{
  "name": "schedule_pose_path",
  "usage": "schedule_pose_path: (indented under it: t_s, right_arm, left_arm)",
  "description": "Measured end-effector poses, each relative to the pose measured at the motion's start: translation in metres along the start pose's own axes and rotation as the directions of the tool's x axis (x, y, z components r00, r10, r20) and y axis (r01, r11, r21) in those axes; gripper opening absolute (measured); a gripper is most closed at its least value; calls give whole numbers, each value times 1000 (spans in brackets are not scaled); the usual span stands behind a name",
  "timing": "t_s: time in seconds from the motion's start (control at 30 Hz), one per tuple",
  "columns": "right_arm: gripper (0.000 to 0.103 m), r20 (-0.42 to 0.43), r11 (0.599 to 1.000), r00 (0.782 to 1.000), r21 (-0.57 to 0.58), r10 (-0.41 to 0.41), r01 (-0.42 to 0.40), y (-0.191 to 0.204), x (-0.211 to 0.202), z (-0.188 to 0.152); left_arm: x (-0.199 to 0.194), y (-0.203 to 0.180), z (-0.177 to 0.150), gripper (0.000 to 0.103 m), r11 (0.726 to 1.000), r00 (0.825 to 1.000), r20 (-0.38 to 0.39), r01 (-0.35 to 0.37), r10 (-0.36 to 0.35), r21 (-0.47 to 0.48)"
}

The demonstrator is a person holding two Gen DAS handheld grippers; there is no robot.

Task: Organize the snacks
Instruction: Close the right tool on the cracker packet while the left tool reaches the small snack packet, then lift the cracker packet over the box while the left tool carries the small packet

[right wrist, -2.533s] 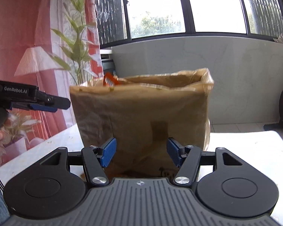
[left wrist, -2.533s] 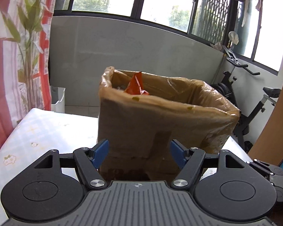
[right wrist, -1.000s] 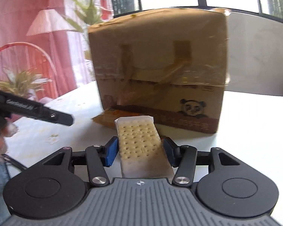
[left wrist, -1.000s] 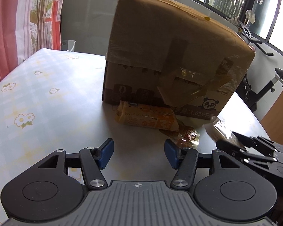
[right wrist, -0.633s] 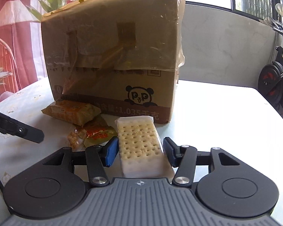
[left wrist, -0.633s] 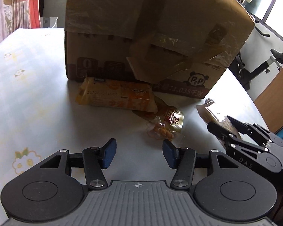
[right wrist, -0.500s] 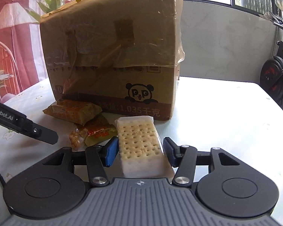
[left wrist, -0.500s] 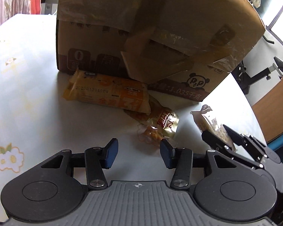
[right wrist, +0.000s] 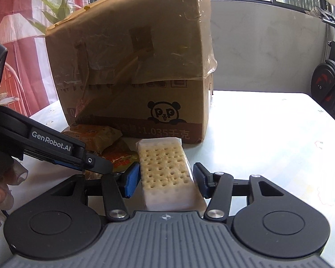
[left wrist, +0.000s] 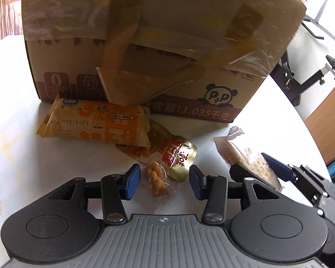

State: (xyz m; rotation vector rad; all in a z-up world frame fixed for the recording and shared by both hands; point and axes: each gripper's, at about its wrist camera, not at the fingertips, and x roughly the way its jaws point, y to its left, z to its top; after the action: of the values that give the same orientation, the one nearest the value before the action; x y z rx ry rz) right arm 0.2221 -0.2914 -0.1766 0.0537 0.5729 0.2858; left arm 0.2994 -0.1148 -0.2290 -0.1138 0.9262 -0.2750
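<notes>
The left gripper (left wrist: 165,179) hangs low over the table (left wrist: 22,167) with its jaws spread, and the small gold pouch (left wrist: 167,159) lies straight ahead, its near end already between the blue pads. The pouch runs roughly along the fingers, away toward the box (left wrist: 156,44). Just beyond it, against the box's foot, lies the orange pack (left wrist: 96,125), crosswise. The right gripper (right wrist: 165,179) is clamped on the cracker pack (right wrist: 167,174), off to the pouch's right, so the left is the one placed to take the pouch.
</notes>
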Motion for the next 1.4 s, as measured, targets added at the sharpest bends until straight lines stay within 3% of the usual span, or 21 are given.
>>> schedule_pose_path:
  t_s: [0.07, 0.13, 0.37, 0.57, 0.77, 0.93, 1.07, 1.2, 1.27, 1.33, 1.4]
  right_arm:
    - [55, -3, 1000, 1000, 0, 3, -3, 0, 0, 0]
    - [55, -3, 1000, 1000, 1, 3, -3, 0, 0, 0]
    - [55, -8, 1000, 1000, 10, 3, -3, 0, 1, 0]
    - [55, -3, 1000, 1000, 8, 3, -3, 0, 0, 0]
    - [55, 32, 1000, 999, 13, 3, -3, 2, -7, -2]
    - [55, 74, 999, 997, 52, 8, -12, 2, -23, 11]
    - [55, 214, 999, 976, 14, 35, -39, 10, -51, 51]
    - [55, 339, 997, 938, -51, 69, -55, 19, -72, 100]
    - [55, 365, 994, 926, -81, 97, -72, 22, -72, 123]
    - [55, 375, 993, 922, -95, 99, -68, 23, -65, 144]
    - [55, 377, 995, 923, -92, 78, -46, 24, -48, 165]
  left_arm:
    - [-1, -2, -4, 45, 999, 1000, 12, -10, 10, 32]
    - [-4, -2, -10, 23, 996, 998, 32, -47, 45, 74]
    - [-24, 8, -32, 21, 993, 997, 67, -49, 41, 112]
    - [-30, 24, -30, 21, 998, 996, 83, -44, 40, 50]
    - [-53, 27, -25, 21, 997, 987, 158, -42, 31, 67]
    - [-85, 22, -7, 21, 984, 960, 280, -34, -16, 173]
    - [-118, 14, 20, 21, 964, 926, 365, -8, -92, 265]
    - [-156, -2, 58, 21, 923, 859, 479, -21, -179, 383]
    - [-166, -7, 77, 21, 912, 836, 511, -30, -201, 409]
    - [-167, -10, 101, 21, 914, 827, 522, -26, -208, 406]
    - [-157, -11, 120, 21, 925, 830, 522, -20, -196, 379]
